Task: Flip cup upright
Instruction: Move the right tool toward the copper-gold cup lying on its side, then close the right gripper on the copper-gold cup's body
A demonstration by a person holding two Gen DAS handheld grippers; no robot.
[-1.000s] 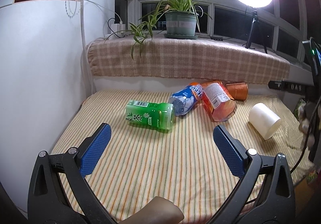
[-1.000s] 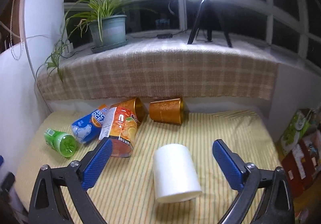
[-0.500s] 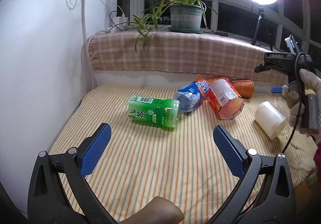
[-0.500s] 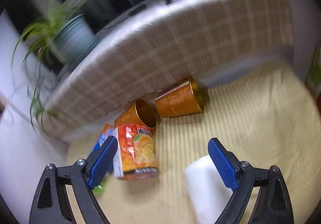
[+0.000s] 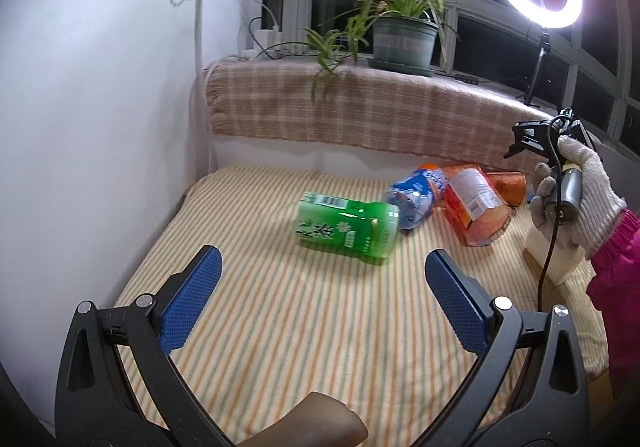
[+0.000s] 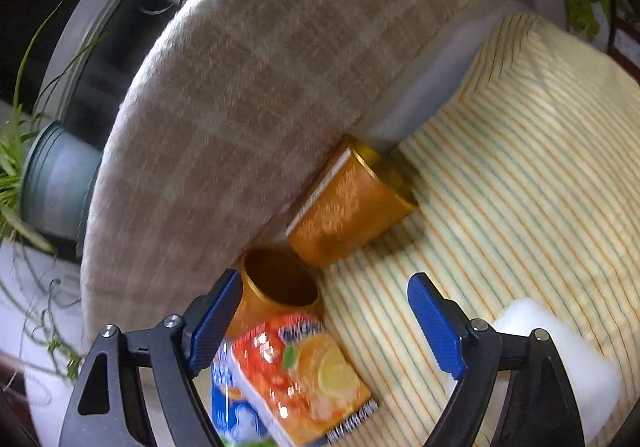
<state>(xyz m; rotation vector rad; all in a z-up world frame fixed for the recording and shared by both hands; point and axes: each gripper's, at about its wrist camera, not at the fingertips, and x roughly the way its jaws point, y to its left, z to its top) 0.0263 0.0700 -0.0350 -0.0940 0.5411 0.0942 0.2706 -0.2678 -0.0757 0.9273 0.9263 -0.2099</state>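
While cups lie on sides, right tool (image 6: 324, 321) wide open over orange cup (image 6: 276, 289), left tool (image 5: 320, 303) wide, empty.

green bottle (image 5: 347, 225) — Chinese characters "绿茶", barcode | other labels — too blurred to read

Your worktop (image 5: 320, 327) is covered with a yellow striped cloth, and everything on it lies on its side. You've got a green tea bottle (image 5: 347, 229) mid-surface, a blue bottle (image 5: 414, 197) just beside its end, and an orange-label bottle (image 5: 476, 207) touching the blue one. Behind them, against the back wall, lie two orange-gold cups (image 6: 348, 207) (image 6: 276, 287), one with its open mouth facing the right wrist camera; the white cup (image 6: 560, 359) lies near the right edge, apart from the rest.
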